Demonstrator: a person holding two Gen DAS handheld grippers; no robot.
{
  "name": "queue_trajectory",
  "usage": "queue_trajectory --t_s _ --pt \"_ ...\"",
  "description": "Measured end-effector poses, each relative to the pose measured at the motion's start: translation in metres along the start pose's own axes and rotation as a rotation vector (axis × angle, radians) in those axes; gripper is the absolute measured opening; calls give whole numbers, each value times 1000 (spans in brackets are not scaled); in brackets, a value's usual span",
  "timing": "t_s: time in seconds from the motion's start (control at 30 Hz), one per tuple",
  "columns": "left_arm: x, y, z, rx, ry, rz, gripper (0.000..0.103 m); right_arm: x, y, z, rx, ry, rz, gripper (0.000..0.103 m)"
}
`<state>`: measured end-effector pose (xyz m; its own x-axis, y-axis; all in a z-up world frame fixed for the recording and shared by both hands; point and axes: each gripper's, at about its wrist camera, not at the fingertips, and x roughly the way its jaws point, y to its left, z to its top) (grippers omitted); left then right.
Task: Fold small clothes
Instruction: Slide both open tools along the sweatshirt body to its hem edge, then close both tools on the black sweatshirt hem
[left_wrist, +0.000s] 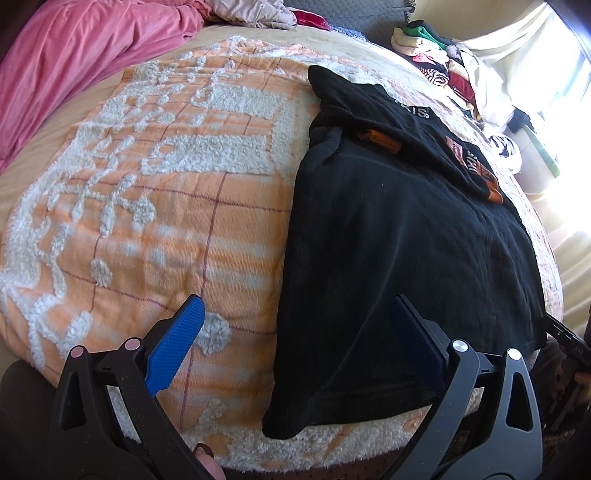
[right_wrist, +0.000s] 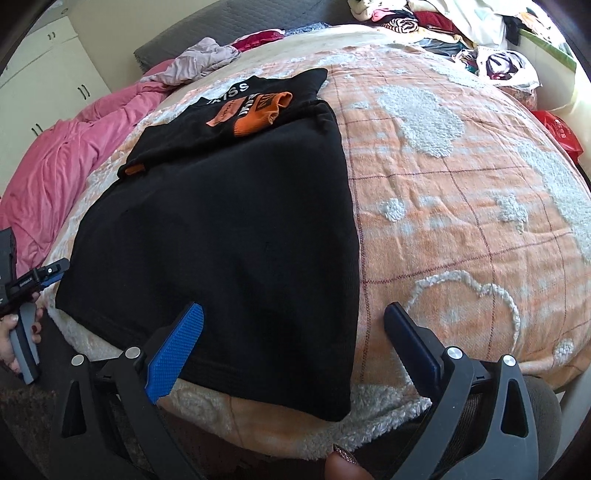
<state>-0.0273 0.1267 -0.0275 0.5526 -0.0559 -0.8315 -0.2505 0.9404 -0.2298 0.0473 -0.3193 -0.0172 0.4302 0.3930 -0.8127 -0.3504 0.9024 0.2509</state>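
1. One black garment (right_wrist: 236, 229) lies flat on the orange-and-white blanket (right_wrist: 461, 192), its hem toward the near edge of the bed. Its far end is folded over, showing white lettering and orange patches (right_wrist: 258, 110) (three orange bits can be counted in the right wrist view).
2. The left gripper (left_wrist: 295, 343) hangs over the garment's near-left hem with both blue-padded fingers spread wide. Nothing is between them. One pad (left_wrist: 177, 343) is above the blanket, the other above the black cloth.
3. The right gripper (right_wrist: 295, 347) is likewise wide open and empty, above the garment's near-right corner.
4. One pink quilt (left_wrist: 74, 62) is bunched along the bed's left side, with one pale crumpled cloth (right_wrist: 207, 59) beyond it.
5. One heap of mixed clothes (left_wrist: 443, 62) sits at the far right corner (too jumbled to count).
6. A hand (right_wrist: 14, 332) grips the left tool's handle at the left edge of the right wrist view.
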Motion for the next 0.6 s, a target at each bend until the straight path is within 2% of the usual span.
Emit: queue_trajectory --t_s 0.13,0.23,0.33,0.37,0.4,0.47,0.6 --pt "-2 1 -5 1 6 0 93 -2 2 -4 -10 3 6 96" --pt "-4 3 -9 0 9 -5 93 -3 0 -6 -1 9 6 85" --pt "-6 6 -14 -7 6 0 93 -5 -7 -7 15 14 -18 63" --pt "-7 8 -16 -13 3 -1 93 -7 -11 -7 25 9 -13 52" --pt "-8 9 -17 -19 4 -5 93 -7 -14 -8 33 8 2 37" --pt "-10 12 -20 -31 4 -18 91 -8 -20 -9 61 9 53 16" --pt "-13 15 -23 -49 11 -51 72 -10 -19 -9 55 0 83 16"
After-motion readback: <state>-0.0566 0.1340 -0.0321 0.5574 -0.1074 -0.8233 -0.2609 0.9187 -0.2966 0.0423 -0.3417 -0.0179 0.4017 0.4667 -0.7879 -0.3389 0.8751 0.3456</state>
